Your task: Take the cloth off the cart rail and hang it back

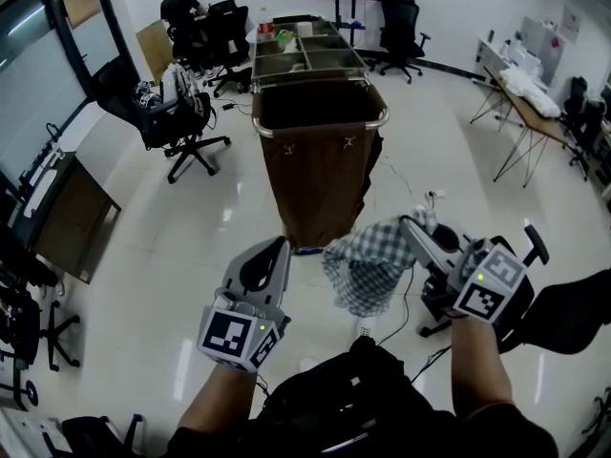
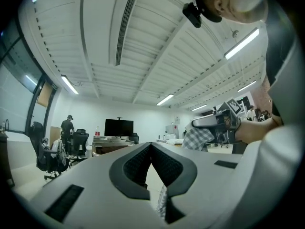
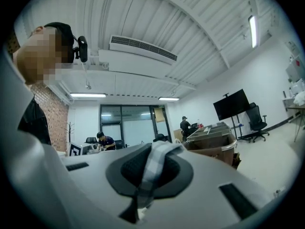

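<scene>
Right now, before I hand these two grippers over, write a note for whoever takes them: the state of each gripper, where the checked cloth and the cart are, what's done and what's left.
Left gripper: jaws shut, nothing gripped, beside the cloth and clear of it.
Right gripper: shut on the grey-and-white checked fabric cloth, which hangs bunched below its jaws.
Tall cart with brown bag: stands ahead. No checked cloth is on its curved chrome metal rail.
Done: the cloth is off the rail.
Left: carry it to the cart, drape it over the rail and let go.
</scene>
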### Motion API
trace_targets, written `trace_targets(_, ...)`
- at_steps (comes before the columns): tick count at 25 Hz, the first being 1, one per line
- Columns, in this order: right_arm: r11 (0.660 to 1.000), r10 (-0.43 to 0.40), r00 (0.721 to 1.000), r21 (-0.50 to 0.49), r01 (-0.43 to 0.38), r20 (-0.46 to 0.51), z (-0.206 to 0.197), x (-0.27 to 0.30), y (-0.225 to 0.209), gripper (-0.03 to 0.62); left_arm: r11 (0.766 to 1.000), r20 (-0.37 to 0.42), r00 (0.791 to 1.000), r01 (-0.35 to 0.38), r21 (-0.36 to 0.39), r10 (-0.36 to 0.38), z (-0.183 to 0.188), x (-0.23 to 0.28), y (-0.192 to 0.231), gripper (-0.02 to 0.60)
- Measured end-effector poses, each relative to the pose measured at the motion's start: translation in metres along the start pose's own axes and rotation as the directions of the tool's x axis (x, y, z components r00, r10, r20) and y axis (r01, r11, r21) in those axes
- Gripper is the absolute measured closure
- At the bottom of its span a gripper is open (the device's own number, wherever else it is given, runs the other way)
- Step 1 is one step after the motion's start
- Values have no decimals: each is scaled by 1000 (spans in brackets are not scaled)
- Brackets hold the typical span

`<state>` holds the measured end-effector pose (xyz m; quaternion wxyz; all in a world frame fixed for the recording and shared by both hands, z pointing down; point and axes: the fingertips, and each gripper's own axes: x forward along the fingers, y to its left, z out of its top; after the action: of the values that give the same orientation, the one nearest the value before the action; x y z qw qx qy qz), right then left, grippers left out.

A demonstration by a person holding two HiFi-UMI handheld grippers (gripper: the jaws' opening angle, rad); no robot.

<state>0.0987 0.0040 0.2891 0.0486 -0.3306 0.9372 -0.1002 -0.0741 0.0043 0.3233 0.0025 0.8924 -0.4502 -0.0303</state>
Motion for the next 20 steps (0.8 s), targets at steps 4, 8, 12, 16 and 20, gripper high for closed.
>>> trace_targets(4, 1000, 15, 1000, -7, -15, -11, -4, 4, 6, 576, 1000, 11, 1000, -5, 5, 5, 1, -8, 2, 581)
trace_targets(8, 1000, 30, 999, -3, -30, -20, -6, 7, 7, 576, 999, 1, 999, -33, 21, 33, 0, -11, 10, 581)
trace_targets(12, 999, 39, 999, -3, -39, -12, -3, 10, 10, 576, 998, 12, 999, -47, 41, 46, 3, -13, 17, 581)
trace_targets(16, 998, 55, 998, -5, -55, -1, 7, 16, 14, 576, 997, -11, 997, -70, 35, 70, 2, -16, 25, 581)
trace_targets(20, 997, 76, 997, -21, -76, 4, 34, 30, 16, 576, 996, -24, 996, -86, 39, 87, 10, -12, 37, 581)
